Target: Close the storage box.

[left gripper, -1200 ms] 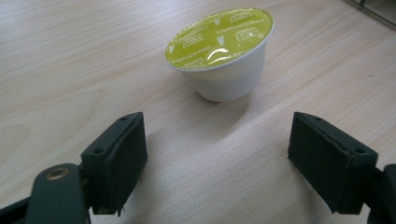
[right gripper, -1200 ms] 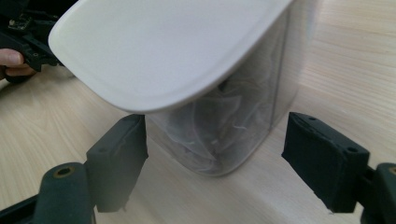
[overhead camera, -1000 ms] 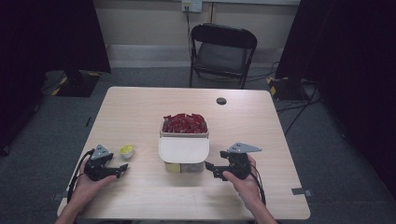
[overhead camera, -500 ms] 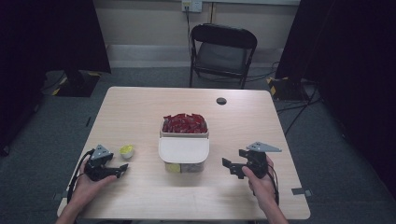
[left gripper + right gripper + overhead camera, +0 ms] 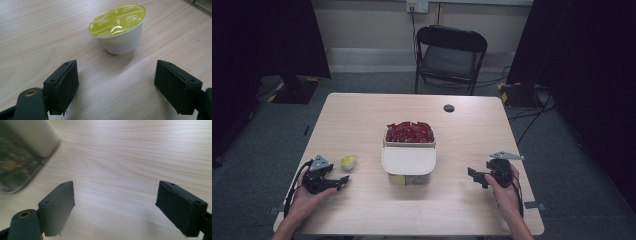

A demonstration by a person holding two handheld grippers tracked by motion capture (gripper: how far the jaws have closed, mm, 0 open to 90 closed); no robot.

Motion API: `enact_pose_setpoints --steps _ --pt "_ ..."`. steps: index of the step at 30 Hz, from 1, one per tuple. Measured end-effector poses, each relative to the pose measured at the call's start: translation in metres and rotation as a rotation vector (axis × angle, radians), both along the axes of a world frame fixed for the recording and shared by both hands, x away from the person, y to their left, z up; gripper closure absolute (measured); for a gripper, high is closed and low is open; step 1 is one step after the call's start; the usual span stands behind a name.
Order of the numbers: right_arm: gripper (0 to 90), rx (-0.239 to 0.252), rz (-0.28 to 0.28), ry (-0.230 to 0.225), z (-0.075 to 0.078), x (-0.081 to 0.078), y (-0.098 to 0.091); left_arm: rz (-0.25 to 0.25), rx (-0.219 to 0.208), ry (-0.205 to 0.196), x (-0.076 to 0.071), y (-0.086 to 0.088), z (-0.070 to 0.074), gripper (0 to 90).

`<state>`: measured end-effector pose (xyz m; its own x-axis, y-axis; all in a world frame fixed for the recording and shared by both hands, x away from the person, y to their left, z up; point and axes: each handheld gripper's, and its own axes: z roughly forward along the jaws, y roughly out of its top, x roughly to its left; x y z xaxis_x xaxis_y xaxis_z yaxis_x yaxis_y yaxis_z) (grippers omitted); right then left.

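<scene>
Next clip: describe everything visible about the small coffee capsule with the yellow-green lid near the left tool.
The small white plastic coffee capsule is a tapered cup, wider at the top, sealed with a glossy yellow-green foil lid printed "CAPPUCCINO" in white. It looks unopened and stands upright on its narrow base on the light wooden table, left of the lidded clear box. It sits just ahead of the left tool, whose jaws stand open and apart from it. Nothing touches it but the tabletop.

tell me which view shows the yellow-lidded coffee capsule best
The left gripper view: the capsule sits close ahead of the open jaws, its lid print readable and white cup clear. In the high view it is a small yellow dot beside the left gripper.
</scene>
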<state>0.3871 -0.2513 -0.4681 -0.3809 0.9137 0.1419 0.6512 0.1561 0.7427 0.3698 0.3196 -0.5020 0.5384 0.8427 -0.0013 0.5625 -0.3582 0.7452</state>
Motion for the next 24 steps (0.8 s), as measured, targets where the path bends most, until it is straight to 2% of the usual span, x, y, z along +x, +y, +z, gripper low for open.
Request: enact_pose_setpoints --steps 1,4,6,10,14,16,19,24 --pt "14.9 -0.005 -0.021 0.015 -0.004 0.005 -0.003 -0.001 0.001 -0.001 0.000 0.000 0.000 19.0" --pt "14.9 -0.016 -0.035 0.026 -0.008 0.009 -0.004 0.000 0.001 0.000 0.000 0.000 0.000 19.0" --pt "14.9 -0.043 -0.045 0.048 -0.014 0.015 -0.003 0.000 0.000 0.000 0.000 0.000 0.000 19.0" --pt "14.8 -0.068 -0.055 0.072 -0.021 0.018 0.000 0.000 0.000 0.000 0.000 0.000 0.000 19.0" --pt "14.8 -0.116 -0.062 0.043 -0.025 0.017 0.005 0.000 -0.001 0.000 0.000 0.000 0.000 19.0" --pt "12.6 -0.174 -0.061 0.017 -0.028 0.015 0.010 -0.001 0.001 0.000 0.000 0.000 0.000 19.0" --pt "8.2 -0.155 -0.066 -0.020 -0.033 0.013 0.013 0.000 0.001 -0.001 0.000 0.000 0.000 19.0" --pt "8.1 -0.153 -0.067 -0.020 -0.033 0.013 0.012 -0.001 0.001 0.000 0.000 0.000 0.000 19.0"
